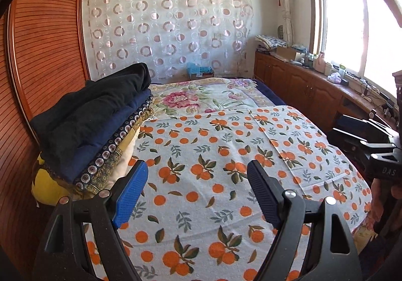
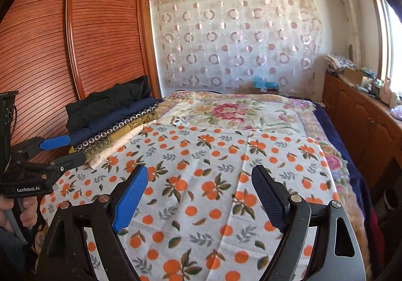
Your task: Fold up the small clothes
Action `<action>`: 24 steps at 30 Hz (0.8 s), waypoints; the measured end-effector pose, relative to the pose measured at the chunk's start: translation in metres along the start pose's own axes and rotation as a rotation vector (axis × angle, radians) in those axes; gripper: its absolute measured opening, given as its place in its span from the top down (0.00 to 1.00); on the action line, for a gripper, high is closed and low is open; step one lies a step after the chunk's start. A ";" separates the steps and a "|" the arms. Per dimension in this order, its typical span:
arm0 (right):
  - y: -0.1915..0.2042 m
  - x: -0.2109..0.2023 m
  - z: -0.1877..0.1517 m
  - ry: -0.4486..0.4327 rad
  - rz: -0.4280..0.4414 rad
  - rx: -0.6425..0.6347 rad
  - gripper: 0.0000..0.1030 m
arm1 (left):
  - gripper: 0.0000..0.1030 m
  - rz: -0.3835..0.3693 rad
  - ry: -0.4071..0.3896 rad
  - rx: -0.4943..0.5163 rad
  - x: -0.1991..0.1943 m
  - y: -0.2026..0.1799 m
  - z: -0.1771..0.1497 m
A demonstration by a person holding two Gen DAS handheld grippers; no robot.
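The bed (image 2: pixel 334 130) carried an orange-print cloth (image 2: pixel 201 180) spread flat, one part already doubled over at the right. A stack of folded clothes (image 1: pixel 95 130) sat at its left edge. Both the left claw (image 1: pixel 198 193) and the right claw (image 2: pixel 201 198) hung spread and empty above the cloth. A good fold would likely need both corners pinched evenly.

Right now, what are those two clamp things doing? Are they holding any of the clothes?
Left gripper: open, holding nothing, above the orange-print cloth.
Right gripper: open, holding nothing, also above that cloth.
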State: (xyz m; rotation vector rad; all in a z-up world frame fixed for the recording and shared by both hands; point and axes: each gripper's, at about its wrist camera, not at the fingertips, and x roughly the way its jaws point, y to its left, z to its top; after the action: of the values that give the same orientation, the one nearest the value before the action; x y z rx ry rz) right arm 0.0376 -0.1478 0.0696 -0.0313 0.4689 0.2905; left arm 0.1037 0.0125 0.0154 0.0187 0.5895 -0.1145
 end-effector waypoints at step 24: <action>0.022 -0.103 -0.015 -0.160 -0.098 0.032 0.17 | 0.21 -0.003 -0.151 -0.031 -0.077 -0.013 0.020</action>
State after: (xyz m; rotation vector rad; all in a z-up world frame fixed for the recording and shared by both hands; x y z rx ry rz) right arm -0.0631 -0.1564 0.1031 0.0005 0.3119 0.1880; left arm 0.0498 0.0066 0.0751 -0.0210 0.4407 -0.1091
